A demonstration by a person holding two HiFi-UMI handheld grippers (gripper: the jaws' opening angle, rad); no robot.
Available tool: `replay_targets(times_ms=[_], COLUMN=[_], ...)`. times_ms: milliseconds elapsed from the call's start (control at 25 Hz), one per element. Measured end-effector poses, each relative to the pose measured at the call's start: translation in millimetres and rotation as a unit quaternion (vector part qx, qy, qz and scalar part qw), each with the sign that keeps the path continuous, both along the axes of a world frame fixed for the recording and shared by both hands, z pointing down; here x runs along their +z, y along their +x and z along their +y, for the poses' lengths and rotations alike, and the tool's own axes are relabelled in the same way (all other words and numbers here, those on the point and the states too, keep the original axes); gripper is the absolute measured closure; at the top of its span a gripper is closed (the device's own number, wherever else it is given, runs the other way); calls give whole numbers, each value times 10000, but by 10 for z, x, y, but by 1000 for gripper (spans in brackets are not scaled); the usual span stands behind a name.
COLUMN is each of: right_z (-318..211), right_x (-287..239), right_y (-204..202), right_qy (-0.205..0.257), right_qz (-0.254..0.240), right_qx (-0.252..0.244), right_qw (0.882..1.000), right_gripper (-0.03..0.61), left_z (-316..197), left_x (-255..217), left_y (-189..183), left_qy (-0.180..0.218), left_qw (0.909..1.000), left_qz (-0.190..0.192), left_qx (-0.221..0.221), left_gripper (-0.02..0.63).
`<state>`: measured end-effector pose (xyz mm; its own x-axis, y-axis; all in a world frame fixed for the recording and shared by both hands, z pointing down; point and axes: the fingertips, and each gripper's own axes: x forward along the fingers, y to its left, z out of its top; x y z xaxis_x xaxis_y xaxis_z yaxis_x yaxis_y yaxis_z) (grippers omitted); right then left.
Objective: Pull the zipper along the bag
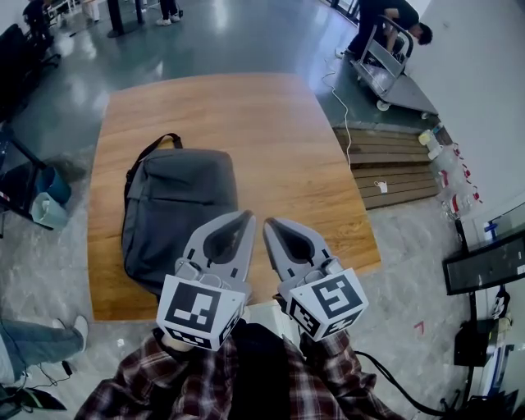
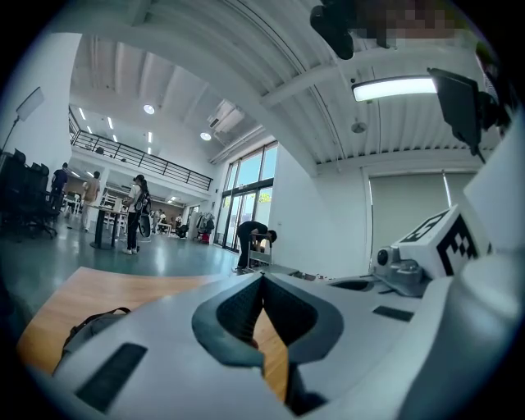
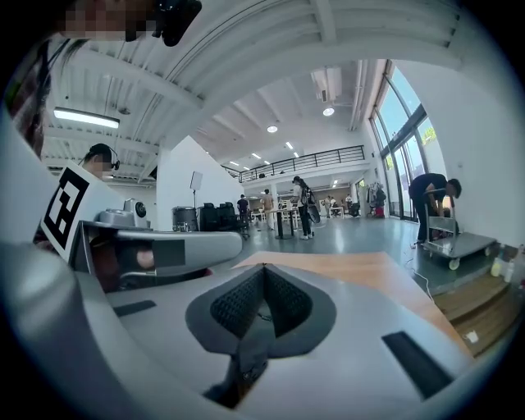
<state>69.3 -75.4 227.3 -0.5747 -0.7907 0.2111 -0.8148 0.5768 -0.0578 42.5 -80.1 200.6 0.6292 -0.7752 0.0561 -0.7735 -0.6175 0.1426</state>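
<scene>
A grey bag is laid flat on the left half of the wooden table, with its black strap turned toward the table's far edge. The left gripper and the right gripper are held side by side above the table's near edge, and the bag is not touched by either. The jaws of each are pressed together at the tips, and nothing is pinched between them. Beyond the table's far right corner, a flat cart is leaned over by a person.
</scene>
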Motion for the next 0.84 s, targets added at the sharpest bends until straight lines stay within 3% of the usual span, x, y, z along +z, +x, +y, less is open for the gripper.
replay_targets(times_ms=[840], right_z=[89], right_x=[6], right_y=[-119], right_qy=[75], right_qz=[27], right_qx=[-111], right_qw=[9999], right_gripper=[568], left_z=[9], left_x=[66], left_y=[-157], left_qy=[-39], left_qw=[10000], left_qz=[-4], left_qx=[-74], left_gripper=[603])
